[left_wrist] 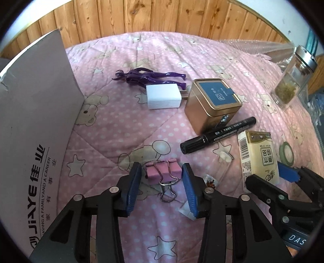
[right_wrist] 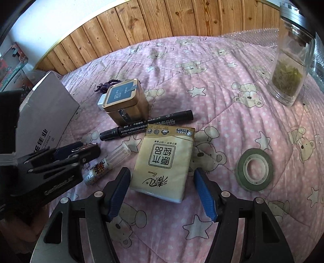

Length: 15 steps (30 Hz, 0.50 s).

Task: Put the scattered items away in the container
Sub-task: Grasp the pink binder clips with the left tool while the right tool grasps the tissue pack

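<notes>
Pink metal binder clip [left_wrist: 163,172] with folded-back wire handles lies on the quilt between the blue-padded fingers of the left gripper [left_wrist: 162,187] — the jaws are spread wide on either side of it, neither pad touching the clip. Beside the right finger, partly hidden under it, lies a small clear plastic vial with a printed label [right_wrist: 105,166].

To the right, a beige soft pack of paper tissues [right_wrist: 164,161] lies flat between the fingers of the right gripper [right_wrist: 162,192], which is likewise spread, with a gap showing on both sides of the pack.

Just beyond the tissue pack, a black marker pen with white print [left_wrist: 218,135] lies slantwise, its far part against the foot of a square gold tin with a dark blue lid [left_wrist: 212,105]. Touching the tin's left side is a white plug-in charger block [left_wrist: 163,96], prongs toward the tin, and just behind that a purple plastic action figure [left_wrist: 149,76] lies on its side.

A grey cardboard box with printed lettering [left_wrist: 36,113] — the container — stands at the left edge of the pink quilt patterned with bears and stars [left_wrist: 125,129], well apart from the clip. A roll of green tape [right_wrist: 254,170] lies flat to the right of the tissues, and a clear glass tumbler with a steel lid and green leaves inside [right_wrist: 289,66] stands upright at the far right. Wood panelling [left_wrist: 141,18] runs behind the bed.
</notes>
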### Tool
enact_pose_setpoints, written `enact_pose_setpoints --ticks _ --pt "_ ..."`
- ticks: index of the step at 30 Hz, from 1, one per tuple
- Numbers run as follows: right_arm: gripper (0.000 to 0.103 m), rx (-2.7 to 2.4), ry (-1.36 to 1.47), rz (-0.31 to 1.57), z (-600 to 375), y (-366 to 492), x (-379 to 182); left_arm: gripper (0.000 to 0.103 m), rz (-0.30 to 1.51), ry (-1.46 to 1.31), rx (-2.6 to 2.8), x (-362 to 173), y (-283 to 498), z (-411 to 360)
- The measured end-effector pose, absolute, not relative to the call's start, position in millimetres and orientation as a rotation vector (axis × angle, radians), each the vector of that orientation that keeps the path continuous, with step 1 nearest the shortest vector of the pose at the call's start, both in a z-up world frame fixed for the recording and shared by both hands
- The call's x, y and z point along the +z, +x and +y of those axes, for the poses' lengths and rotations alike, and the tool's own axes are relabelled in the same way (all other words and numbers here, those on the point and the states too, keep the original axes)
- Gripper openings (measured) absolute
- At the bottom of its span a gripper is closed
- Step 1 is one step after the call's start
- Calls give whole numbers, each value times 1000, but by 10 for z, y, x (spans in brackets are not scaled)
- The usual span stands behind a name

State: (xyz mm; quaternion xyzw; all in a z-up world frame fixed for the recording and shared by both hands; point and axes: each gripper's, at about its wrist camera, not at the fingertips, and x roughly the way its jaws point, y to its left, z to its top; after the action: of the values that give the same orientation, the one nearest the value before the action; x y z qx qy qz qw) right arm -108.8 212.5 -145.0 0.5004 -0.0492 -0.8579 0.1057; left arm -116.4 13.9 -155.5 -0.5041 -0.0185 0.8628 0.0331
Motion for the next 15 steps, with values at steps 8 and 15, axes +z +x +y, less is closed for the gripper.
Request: enact_pose_setpoints --ticks 8,15 --pt "52 -2503 1461 -191 2117 -1054 -1389 36 -55 -1542 2637 -1523 -1120 77" --pt "51 -2481 1436 -262 2114 -1015 -1287 36 -72 -1502 2650 -1324 -1068 106"
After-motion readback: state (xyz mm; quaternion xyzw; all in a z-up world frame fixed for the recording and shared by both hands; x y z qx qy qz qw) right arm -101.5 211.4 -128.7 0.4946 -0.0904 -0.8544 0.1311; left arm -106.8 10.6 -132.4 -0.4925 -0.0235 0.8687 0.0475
